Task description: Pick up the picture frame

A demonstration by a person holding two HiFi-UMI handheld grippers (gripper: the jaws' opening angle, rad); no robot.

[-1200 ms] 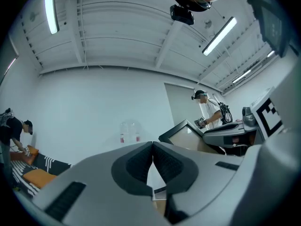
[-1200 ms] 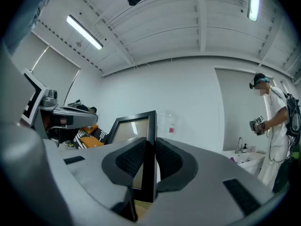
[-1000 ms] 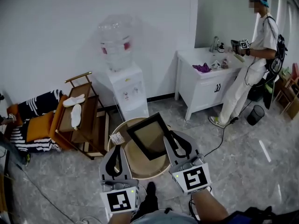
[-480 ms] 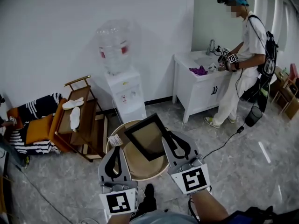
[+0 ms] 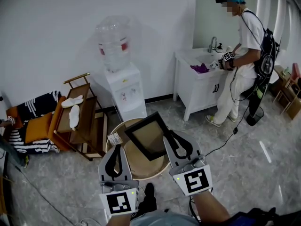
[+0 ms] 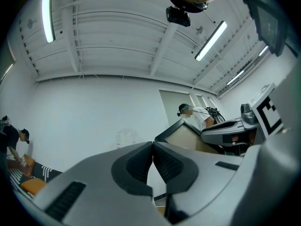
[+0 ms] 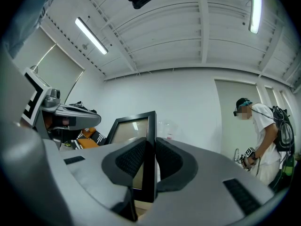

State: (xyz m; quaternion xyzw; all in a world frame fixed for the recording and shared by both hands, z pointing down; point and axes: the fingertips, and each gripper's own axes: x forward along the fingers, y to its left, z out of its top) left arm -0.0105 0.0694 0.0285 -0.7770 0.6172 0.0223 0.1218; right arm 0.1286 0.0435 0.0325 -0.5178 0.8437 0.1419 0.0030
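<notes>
Pickup stands at the lift step. The right gripper has its fingers clamped on one side rail of the picture frame, with pads on the front and back faces, as the right gripper view shows. The frame stands tilted over the round bench; whether its lower corner touches the top cannot be told. The left gripper sits just beside the frame, fingers pressed together with nothing between them. Judgement: the grasp is made and the frame is off, or nearly off, the surface. The next move calls for a steady raise with a firm clamp, since a single-edge grip lets the frame pivot.
</notes>
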